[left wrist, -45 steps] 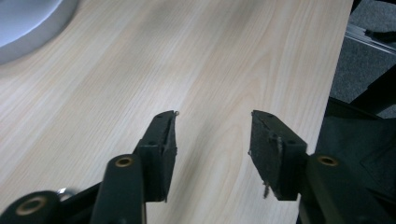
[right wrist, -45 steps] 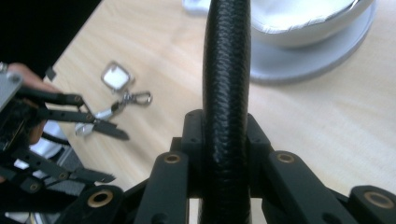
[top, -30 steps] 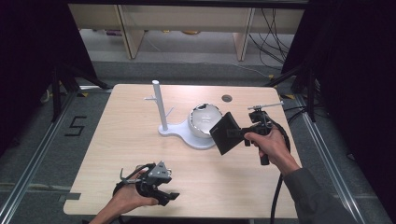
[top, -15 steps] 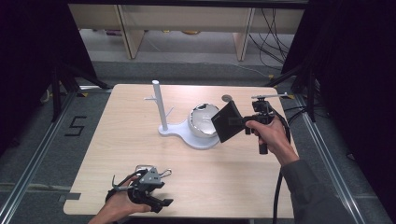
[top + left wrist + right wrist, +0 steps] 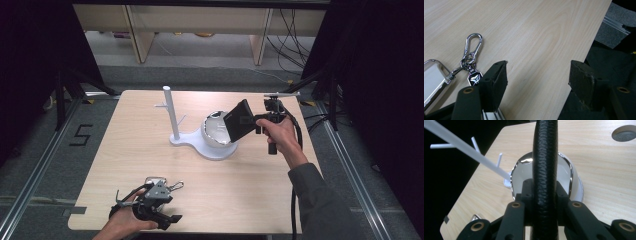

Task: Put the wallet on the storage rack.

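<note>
Our right gripper point(image 5: 545, 195) has its jaws clamped on the edge of one black wallet point(image 5: 241, 120), held above the table point(image 5: 150, 150) over the single shiny bowl point(image 5: 215, 131) on the white stand point(image 5: 172, 117). In the high view the wallet's flat face tilts, its long axis rising away from the bowl. Our left gripper point(image 5: 537, 80) has just been opening; nothing sits between its wide jaws. One key ring point(image 5: 471, 60) lies just beside it, carabiner pointing away.
</note>
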Motion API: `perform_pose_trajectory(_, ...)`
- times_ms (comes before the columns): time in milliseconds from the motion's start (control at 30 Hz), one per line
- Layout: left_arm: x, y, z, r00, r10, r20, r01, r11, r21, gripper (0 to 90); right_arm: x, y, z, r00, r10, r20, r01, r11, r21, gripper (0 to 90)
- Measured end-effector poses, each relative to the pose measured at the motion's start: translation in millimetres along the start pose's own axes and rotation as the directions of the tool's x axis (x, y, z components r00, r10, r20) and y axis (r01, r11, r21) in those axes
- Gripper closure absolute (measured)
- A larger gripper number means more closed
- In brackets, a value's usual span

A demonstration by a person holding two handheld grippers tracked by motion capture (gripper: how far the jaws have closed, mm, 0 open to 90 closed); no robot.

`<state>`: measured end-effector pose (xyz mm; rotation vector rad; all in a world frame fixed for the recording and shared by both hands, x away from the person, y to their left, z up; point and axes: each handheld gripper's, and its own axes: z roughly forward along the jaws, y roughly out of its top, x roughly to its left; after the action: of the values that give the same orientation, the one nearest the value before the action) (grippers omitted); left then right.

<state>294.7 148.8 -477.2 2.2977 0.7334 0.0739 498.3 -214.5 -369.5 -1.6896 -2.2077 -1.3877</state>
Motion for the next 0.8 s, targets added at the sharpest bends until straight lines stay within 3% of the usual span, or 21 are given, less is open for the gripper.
perform_pose_trajectory(100,2.0,-0.6,-1.5,0.9997,0.026,-0.001,-0.026,0.9994,0.024,30.6,-1.7,2.6,7.1,0.9999,0.014,-0.001,-0.014,1.000,0.001,76.5)
perform_pose_trajectory(200,-0.1,-1.5,-0.1,1.0000,0.003,-0.001,-0.003,1.0000,0.006,30.6,0.3,4.4,13.7,0.9981,0.061,-0.001,-0.061,0.998,0.017,76.5)
perform_pose_trajectory(233,-0.7,-1.6,0.1,1.0000,-0.002,0.001,0.002,1.0000,0.002,30.6,-3.1,5.2,16.7,0.9998,0.014,0.013,-0.014,1.000,0.011,76.5)
perform_pose_trajectory(267,-0.3,-1.6,-0.2,1.0000,0.003,-0.001,-0.003,1.0000,0.006,30.6,-3.2,5.4,18.8,0.9998,0.016,0.013,-0.016,1.000,0.009,76.4)
perform_pose_trajectory(300,-0.3,-1.6,-0.4,1.0000,0.002,-0.001,-0.002,1.0000,0.005,30.6,-0.2,5.3,20.2,0.9976,0.069,0.006,-0.069,0.997,0.029,76.4)
perform_pose_trajectory(333,-0.3,-1.6,-0.4,1.0000,-0.001,-0.002,0.001,1.0000,0.001,30.7,-4.2,5.4,23.4,0.9996,0.023,0.015,-0.023,1.000,0.015,76.4)
perform_pose_trajectory(433,0.5,-1.9,-0.9,1.0000,0.000,-0.004,0.000,1.0000,0.003,30.6,-4.5,5.2,29.0,0.9981,0.061,0.003,-0.061,0.998,0.022,76.3)
perform_pose_trajectory(467,2.5,-1.7,-2.2,0.9996,0.025,-0.011,-0.025,0.9994,0.024,30.6,-7.6,5.0,32.8,0.9992,0.036,0.016,-0.037,0.999,0.018,76.3)
perform_pose_trajectory(567,2.3,-2.4,-1.9,0.9998,0.013,-0.012,-0.013,0.9997,0.022,30.6,-7.5,2.6,40.8,0.9975,0.071,0.007,-0.071,0.997,0.034,76.3)
perform_pose_trajectory(600,2.5,-2.7,-1.6,0.9999,0.007,-0.012,-0.007,0.9997,0.023,30.5,-9.5,2.2,42.4,0.9985,0.052,0.013,-0.053,0.998,0.032,76.3)
perform_pose_trajectory(633,2.8,-2.6,-2.3,0.9998,0.014,-0.011,-0.014,0.9995,0.029,30.4,-10.7,1.2,45.5,0.9982,0.060,0.011,-0.060,0.998,0.025,76.3)
perform_pose_trajectory(667,3.2,-2.0,-3.4,0.9994,0.035,-0.002,-0.035,0.9988,0.034,30.4,-8.5,0.3,46.8,0.9940,0.109,-0.003,-0.109,0.993,0.040,76.3)
perform_pose_trajectory(700,2.7,-2.1,-3.2,0.9996,0.028,-0.003,-0.028,0.9992,0.029,30.4,-8.3,-0.7,48.9,0.9937,0.112,0.002,-0.112,0.993,0.048,76.2)
perform_pose_trajectory(767,3.1,-2.1,-3.1,0.9995,0.031,-0.002,-0.031,0.9990,0.032,30.4,-8.1,-1.4,51.5,0.9935,0.114,-0.003,-0.114,0.992,0.045,76.2)
perform_pose_trajectory(800,1.3,-2.8,-1.1,0.9999,-0.006,-0.009,0.006,0.9999,0.010,30.4,-10.6,-1.6,53.3,0.9972,0.074,-0.004,-0.074,0.997,0.034,76.2)
